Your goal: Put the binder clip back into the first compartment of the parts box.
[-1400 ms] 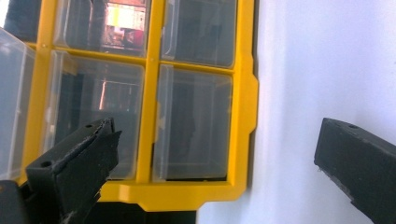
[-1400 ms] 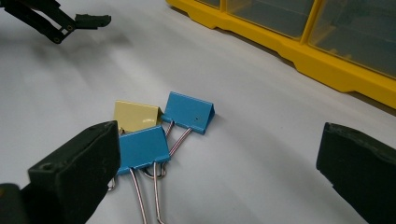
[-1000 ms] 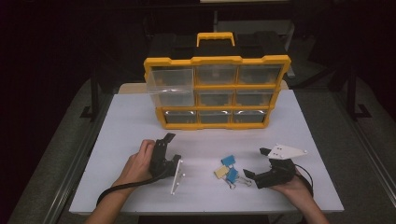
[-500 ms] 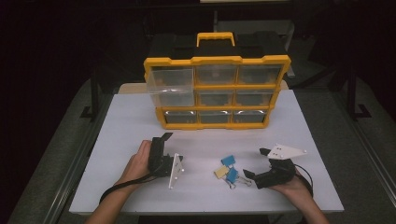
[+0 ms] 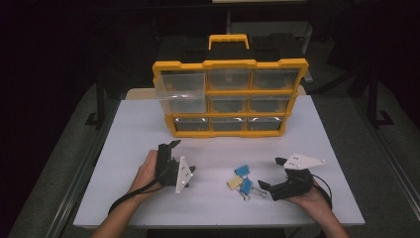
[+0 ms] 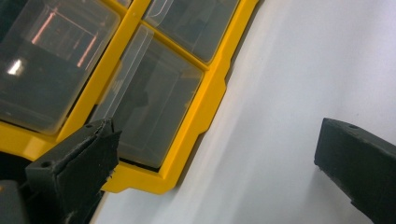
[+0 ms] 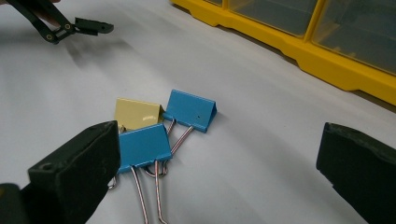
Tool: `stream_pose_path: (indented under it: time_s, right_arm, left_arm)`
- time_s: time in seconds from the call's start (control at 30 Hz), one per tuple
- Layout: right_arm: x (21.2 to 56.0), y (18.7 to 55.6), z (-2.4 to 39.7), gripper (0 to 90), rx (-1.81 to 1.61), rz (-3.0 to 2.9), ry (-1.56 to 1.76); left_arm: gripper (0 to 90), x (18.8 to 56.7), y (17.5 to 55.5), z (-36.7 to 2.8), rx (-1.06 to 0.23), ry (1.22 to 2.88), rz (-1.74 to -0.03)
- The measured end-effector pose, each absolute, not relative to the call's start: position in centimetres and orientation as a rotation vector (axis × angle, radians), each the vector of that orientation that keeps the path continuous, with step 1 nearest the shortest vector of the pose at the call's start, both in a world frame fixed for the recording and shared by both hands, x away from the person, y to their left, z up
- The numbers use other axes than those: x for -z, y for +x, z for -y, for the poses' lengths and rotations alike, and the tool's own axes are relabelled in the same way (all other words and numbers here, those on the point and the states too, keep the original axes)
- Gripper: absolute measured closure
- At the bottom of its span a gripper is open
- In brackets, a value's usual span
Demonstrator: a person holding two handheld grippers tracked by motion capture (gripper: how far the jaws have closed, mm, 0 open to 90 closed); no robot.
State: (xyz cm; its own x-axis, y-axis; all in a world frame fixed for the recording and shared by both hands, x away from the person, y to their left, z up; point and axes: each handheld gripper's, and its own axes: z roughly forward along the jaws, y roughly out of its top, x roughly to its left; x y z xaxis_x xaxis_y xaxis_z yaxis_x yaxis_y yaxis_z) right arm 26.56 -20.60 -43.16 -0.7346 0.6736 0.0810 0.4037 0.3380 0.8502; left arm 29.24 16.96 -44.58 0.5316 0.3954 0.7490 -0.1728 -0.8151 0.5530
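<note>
Three binder clips lie together on the white table (image 5: 124,148): a blue one (image 5: 242,171), a yellow one (image 5: 235,182) and another blue one (image 5: 246,187). My right gripper (image 5: 271,173) is open just right of them, on the table's front right. In the right gripper view the clips (image 7: 142,144) lie near its left jaw, with nothing held between the jaws (image 7: 217,149). My left gripper (image 5: 182,157) is open and empty at the front left. It points at the yellow organizer (image 5: 230,99), whose lower corner (image 6: 201,126) is close ahead in the left gripper view.
The organizer has three rows of clear drawers and a yellow handle (image 5: 229,39). Its top-left drawer (image 5: 181,91) is pulled out part way. Bare table lies between the organizer and both grippers. Dark floor and metal rails surround the table.
The left gripper has turned a little and drawn slightly leftward. The right gripper and the clips have stayed put.
</note>
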Motion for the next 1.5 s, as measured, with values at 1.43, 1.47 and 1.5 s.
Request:
stream_pose_path:
  time_s: [1.43,1.47,1.5]
  right_arm:
    - [43.3,26.6,20.5,0.0,-1.346,-2.327,0.966]
    - [43.3,26.6,20.5,0.0,-1.345,-2.328,0.965]
    - [43.3,26.6,20.5,0.0,-1.344,-2.329,0.964]
  left_arm:
    - [0.0,42.7,32.0,-20.0,-0.742,1.927,-0.691]
    - [0.0,42.7,32.0,-20.1,-0.735,1.919,-0.699]
    - [0.0,42.6,32.1,-20.1,-0.723,1.906,-0.715]
